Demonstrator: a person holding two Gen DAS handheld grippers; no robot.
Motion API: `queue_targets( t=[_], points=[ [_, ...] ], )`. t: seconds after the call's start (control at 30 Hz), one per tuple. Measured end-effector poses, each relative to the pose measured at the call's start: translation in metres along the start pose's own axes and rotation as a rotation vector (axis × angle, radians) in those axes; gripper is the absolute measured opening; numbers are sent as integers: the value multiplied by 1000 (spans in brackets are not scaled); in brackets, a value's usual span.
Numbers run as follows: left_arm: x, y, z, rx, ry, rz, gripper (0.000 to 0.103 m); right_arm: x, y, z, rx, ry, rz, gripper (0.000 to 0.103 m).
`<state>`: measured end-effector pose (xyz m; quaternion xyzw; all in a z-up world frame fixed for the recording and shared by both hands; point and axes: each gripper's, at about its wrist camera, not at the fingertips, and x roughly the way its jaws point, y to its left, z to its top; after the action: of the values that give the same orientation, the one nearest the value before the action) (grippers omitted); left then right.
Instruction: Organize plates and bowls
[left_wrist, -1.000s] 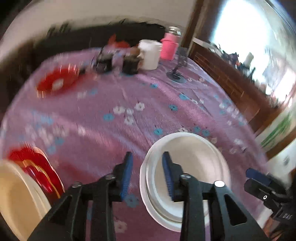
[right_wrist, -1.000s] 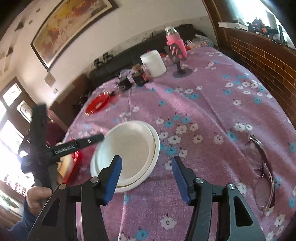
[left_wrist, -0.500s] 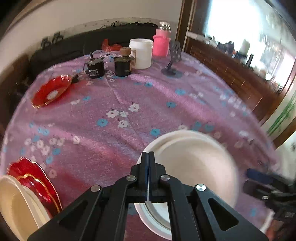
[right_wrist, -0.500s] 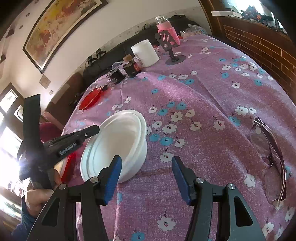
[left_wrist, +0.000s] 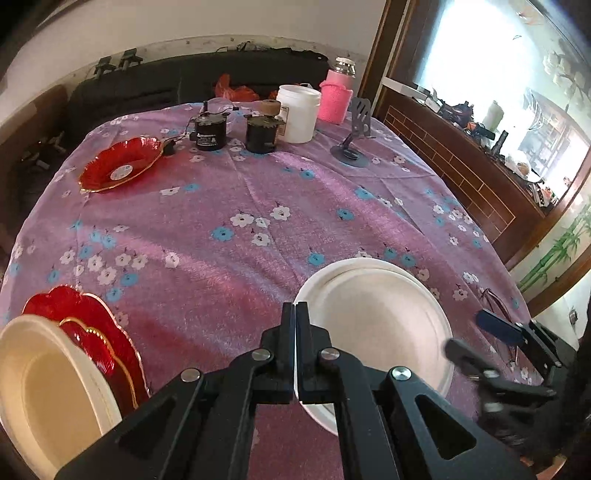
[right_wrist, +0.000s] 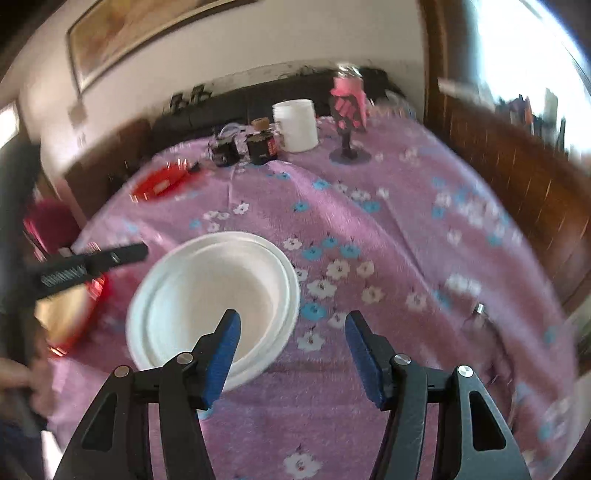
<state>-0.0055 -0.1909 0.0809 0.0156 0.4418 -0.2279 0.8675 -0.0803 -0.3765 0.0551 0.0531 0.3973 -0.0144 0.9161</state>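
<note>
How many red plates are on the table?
3, as far as visible. One red plate lies at the far left, near the black motor. Two more are stacked at the near left edge, partly under a cream plate; more may be hidden.

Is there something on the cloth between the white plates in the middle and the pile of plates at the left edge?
Nothing visible: between the white plates and the pile lies only bare flowered tablecloth.

We get harsh daylight blowing out the big window (left_wrist: 480, 74); right wrist view's smeared, edges fisheye-warped.
</note>
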Motion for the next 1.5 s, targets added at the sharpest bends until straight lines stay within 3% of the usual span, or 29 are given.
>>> queue_targets(
  t=[0.07,0.1,0.13,0.17,0.23,0.37,0.43,0.5,0.53,0.57,0.63,0.67,0.77,0.83,0.9,1.07,1.33,1.5],
  points=[
    [-2,1,-3,5,-1,-1,0,17,15,2,-99,33,-116,58],
    [-4,2,-5,4,2,-6,0,23,16,3,-127,52,-142,24],
    [-5,4,-7,0,2,-11,0,29,16,3,-133,74,-159,5],
    [-6,5,-9,-1,3,-17,0,28,14,4,-138,67,-181,1],
    [-9,9,-11,-8,3,-23,0,17,16,7,-171,20,-215,1],
    [-13,17,-14,-32,-5,-40,0,-32,11,20,-114,-147,-189,1],
    [-14,19,-15,-32,-1,-48,0,-55,1,27,-51,-225,-165,1],
    [-12,18,-16,-29,16,-59,2,-58,-8,33,2,-234,-103,2],
    [-10,18,-16,-30,37,-67,12,-53,-18,34,47,-197,-32,2],
    [-7,19,-16,-37,54,-73,38,-44,-30,32,106,-149,52,4],
    [1,24,-17,-83,82,-83,65,-26,-45,25,194,-73,148,18],
    [4,26,-17,-94,91,-84,65,-15,-53,18,245,-42,193,23],
    [20,29,-15,-130,123,-85,61,-3,-62,3,318,-8,241,23],
    [29,33,-14,-154,154,-105,21,2,-65,-6,345,5,259,27],
    [38,34,-11,-174,188,-123,9,1,-65,-13,349,5,264,33],
    [45,31,-2,-166,184,-120,9,2,-69,-20,361,1,277,34],
    [56,26,-1,-173,243,-178,11,0,-74,-28,380,-5,298,35],
    [53,33,-3,-223,194,-189,8,2,-78,-32,396,-2,304,35]
  ],
)
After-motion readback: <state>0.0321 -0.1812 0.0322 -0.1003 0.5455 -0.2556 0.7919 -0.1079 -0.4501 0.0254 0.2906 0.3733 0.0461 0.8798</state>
